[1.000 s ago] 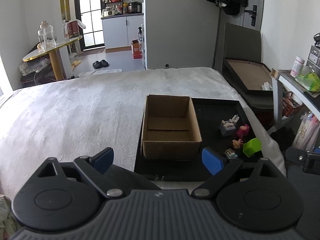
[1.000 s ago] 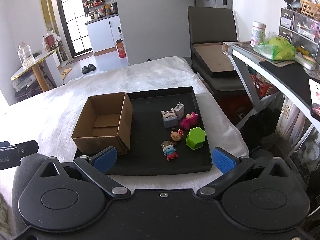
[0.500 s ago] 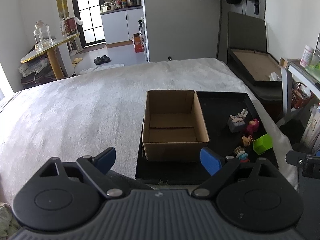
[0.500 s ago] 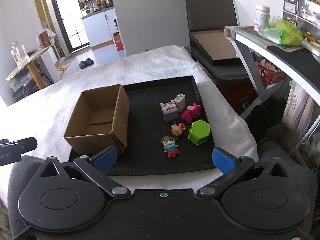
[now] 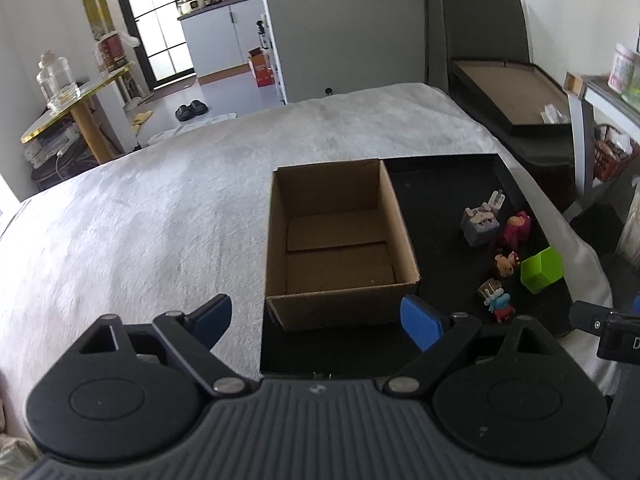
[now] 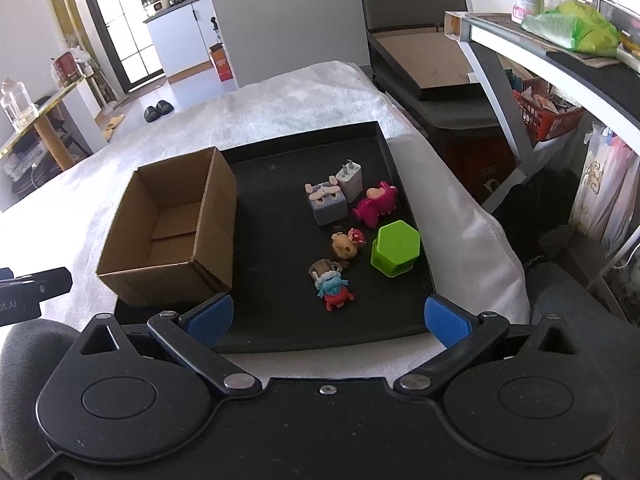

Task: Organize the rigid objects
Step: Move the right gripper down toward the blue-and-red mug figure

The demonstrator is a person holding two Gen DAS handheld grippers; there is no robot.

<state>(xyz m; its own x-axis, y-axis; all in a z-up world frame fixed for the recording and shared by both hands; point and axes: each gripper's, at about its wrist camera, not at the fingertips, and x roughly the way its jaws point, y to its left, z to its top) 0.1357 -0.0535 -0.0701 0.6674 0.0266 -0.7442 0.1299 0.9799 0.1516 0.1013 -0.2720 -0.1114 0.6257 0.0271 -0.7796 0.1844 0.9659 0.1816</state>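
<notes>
Both grippers are coming in closer and lower over the black tray (image 6: 404, 184) than a second ago, so the cardboard box (image 5: 340, 240) and the small toys are looming larger in both wrist views. The left gripper (image 5: 316, 318) is hanging just short of the box's near wall, its jaws spread wide with nothing between them. The right gripper (image 6: 328, 316) is likewise gaping and holding nothing, and it is pointing at the cluster of toys on the right half of the tray.

The sorting is looking barely begun: the box is showing only its bare bottom flaps, and every piece is still lying loose on the tray. Those pieces are a white plug (image 6: 349, 176), a grey cube with a face (image 6: 326, 202), a pink figure (image 6: 376, 202), a green hexagonal block (image 6: 396, 248), a brown figure (image 6: 346, 245) and a blue-and-red figure (image 6: 333, 286).

The blue-and-red figure is sitting nearest the right jaws, just ahead of the gap and roughly centred in it, not yet between the fingers. The box is standing well to its left.
</notes>
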